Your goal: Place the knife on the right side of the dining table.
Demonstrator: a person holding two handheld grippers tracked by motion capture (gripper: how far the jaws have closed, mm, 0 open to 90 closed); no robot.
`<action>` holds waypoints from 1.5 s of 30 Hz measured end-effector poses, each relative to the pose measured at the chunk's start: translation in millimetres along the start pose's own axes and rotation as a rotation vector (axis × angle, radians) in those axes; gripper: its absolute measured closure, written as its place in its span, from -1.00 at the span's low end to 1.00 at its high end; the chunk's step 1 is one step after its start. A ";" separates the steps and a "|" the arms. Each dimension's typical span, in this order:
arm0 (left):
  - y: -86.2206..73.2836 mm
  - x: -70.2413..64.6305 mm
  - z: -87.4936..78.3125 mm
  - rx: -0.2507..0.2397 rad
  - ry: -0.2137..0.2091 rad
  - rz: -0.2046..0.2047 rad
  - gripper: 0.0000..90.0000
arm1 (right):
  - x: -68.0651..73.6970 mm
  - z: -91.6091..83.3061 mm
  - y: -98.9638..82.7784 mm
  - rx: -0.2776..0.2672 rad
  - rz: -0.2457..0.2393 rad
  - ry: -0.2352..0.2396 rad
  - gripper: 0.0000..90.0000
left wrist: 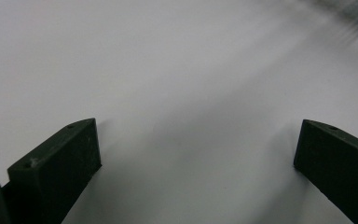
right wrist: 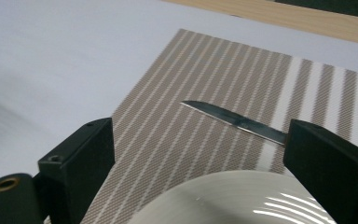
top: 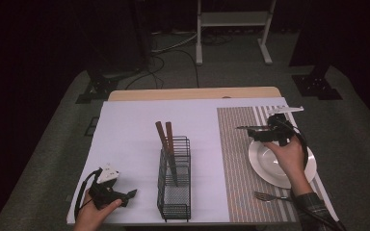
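My right gripper (top: pixel 261 134) hovers over the far edge of the white plate (top: pixel 270 168). Its jaws are wide apart, so I cannot tell if one still touches the knife (right wrist: pixel 235 121). The blade sticks out left over the striped placemat (right wrist: pixel 200 107), maybe so I can lay it beside the plate. My left gripper (top: pixel 120 196) rests near me, wide open and empty, out of the way. The fork (top: pixel 265 196) lies near the plate.

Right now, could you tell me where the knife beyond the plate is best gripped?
Probably at its handle end, from above: the knife lies flat on the placemat and its blade tapers to a thin point, so the right gripper's fingers should straddle its width.
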State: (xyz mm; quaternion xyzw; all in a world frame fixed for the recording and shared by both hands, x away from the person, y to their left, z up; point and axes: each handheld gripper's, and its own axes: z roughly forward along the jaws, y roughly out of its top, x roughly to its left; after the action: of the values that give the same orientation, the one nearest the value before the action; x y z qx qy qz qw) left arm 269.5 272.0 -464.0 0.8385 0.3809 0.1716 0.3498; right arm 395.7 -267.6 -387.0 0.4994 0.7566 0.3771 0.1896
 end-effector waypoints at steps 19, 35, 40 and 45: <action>0.1 -0.1 -0.2 0.002 0.000 0.001 -1.00 | 66.0 -3.9 -19.9 0.042 -0.152 0.148 -0.91; 0.2 0.2 -0.2 0.003 0.001 0.005 -1.00 | 126.9 6.6 -51.8 0.142 -0.286 0.280 -0.96; 0.1 0.1 -0.2 0.002 0.000 0.003 -1.00 | 148.1 14.1 -62.1 0.173 -0.352 0.304 -0.96; 0.1 0.2 -0.2 0.003 0.001 0.005 -1.00 | 158.9 18.4 -67.8 0.197 -0.381 0.320 -0.96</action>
State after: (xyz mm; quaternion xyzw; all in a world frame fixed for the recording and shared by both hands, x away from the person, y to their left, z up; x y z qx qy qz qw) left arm 269.6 272.2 -463.8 0.8398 0.3794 0.1721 0.3481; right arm 298.1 -132.5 -436.2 0.2979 0.8905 0.3331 0.0854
